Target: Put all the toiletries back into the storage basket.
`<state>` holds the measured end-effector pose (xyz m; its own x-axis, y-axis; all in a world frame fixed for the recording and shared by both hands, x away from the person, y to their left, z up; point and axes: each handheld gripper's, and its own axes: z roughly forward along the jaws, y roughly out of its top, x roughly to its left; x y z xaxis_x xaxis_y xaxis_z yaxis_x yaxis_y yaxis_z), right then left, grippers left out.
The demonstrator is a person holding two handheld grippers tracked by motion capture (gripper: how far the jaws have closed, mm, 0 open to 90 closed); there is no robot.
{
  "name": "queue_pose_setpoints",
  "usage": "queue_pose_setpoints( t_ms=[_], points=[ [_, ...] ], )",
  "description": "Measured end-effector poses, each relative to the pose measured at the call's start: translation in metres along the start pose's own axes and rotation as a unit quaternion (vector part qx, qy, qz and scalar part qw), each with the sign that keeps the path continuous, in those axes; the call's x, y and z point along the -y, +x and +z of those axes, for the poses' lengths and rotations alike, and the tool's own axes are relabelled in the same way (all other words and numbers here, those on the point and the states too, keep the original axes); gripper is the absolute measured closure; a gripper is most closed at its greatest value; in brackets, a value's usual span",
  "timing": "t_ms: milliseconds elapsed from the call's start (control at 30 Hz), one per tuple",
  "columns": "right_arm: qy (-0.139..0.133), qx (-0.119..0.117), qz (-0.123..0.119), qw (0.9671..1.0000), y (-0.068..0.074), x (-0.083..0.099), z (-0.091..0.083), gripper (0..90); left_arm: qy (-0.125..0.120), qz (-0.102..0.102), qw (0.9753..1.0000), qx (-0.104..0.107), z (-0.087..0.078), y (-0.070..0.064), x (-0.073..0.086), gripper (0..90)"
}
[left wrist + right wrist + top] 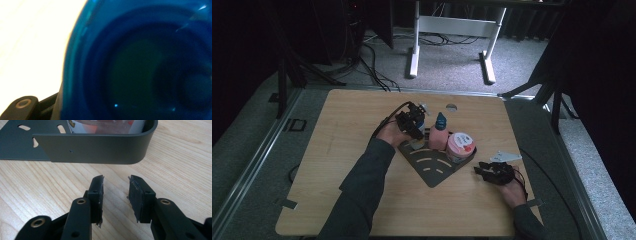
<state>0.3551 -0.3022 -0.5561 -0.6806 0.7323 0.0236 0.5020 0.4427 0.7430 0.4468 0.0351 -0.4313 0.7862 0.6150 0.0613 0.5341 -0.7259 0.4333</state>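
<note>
In the high view, the right gripper [484, 169] is resting low on the light wooden table [352, 130], near the person's side, just beside the dark grey metal tray [432, 172]. The right gripper view is showing more: its two black jaws are standing apart with nothing between them, and the tray's curved wall [100, 150] is sitting close ahead.

Farther back in the high view, the left gripper [414, 120] is sitting at the far side of the tray, beside the pink bottle with the blue cap [439, 134] and the round pink tub [460, 146]. The left gripper view is showing a see-through blue plastic thing [140, 65], very close and blurry. I cannot tell whether this gripper is grasping it.
</note>
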Motion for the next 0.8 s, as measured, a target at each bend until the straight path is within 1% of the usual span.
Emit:
queue_pose_setpoints(
  t_ms=[100,233,300,800],
  points=[
    [0.000,0.000,0.000,1.0000,0.000,0.000,0.000,64.2,-0.002,-0.002,1.0000,0.004,-0.001,0.001,-0.003,55.2],
    [0.000,0.000,0.000,1.0000,0.000,0.000,0.000,64.2,-0.001,-0.003,1.0000,-0.001,0.000,0.002,-0.006,55.2],
    [0.000,-0.001,0.000,1.0000,0.000,0.000,0.000,64.2,-0.005,-0.005,1.0000,-0.004,0.001,0.002,-0.007,55.2],
    [0.000,-0.001,0.000,1.0000,0.000,0.000,0.000,64.3,-0.005,-0.016,0.9998,-0.006,0.011,0.007,-0.014,55.2]
  ],
)
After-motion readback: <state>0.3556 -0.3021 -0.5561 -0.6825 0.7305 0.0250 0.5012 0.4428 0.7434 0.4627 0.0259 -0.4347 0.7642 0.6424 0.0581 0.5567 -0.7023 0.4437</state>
